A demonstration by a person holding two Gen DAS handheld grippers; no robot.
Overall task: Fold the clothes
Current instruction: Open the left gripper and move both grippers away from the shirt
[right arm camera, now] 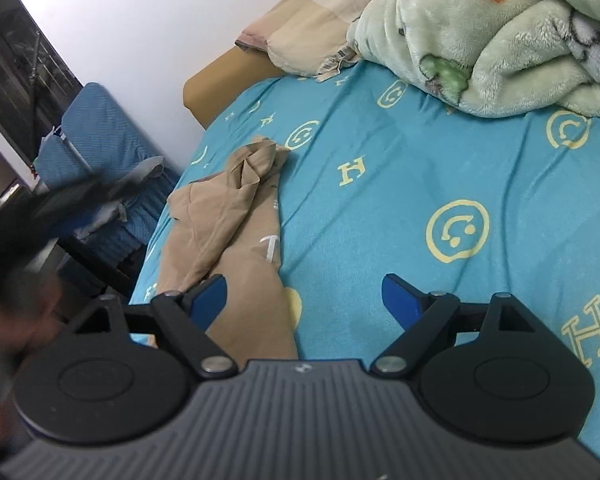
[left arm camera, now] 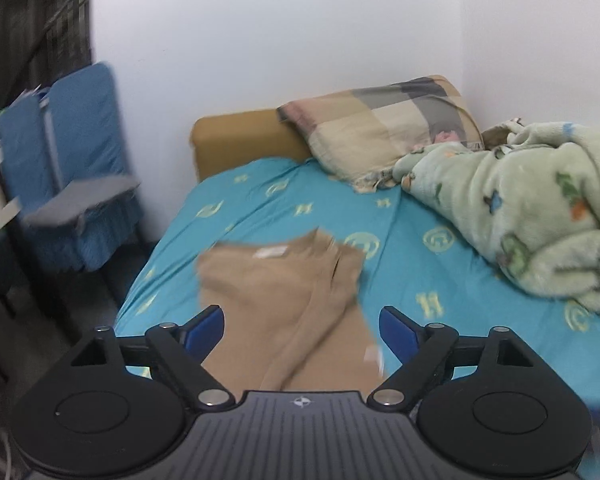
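Observation:
A tan garment (left arm camera: pixel 284 300) lies partly folded on the turquoise bed sheet (left arm camera: pixel 420 264), with one sleeve laid across it and a white label near the collar. My left gripper (left arm camera: pixel 302 326) is open and empty, held above the garment's near part. In the right wrist view the garment (right arm camera: pixel 228 224) lies along the bed's left edge. My right gripper (right arm camera: pixel 304 296) is open and empty, above the garment's near right edge and the sheet (right arm camera: pixel 400 208).
A plaid pillow (left arm camera: pixel 384 124) and a rumpled green fleece blanket (left arm camera: pixel 532 208) lie at the head and right side of the bed. A blue-covered chair (left arm camera: pixel 68 168) with a grey cloth stands left of the bed. A tan headboard (left arm camera: pixel 240 136) meets the white wall.

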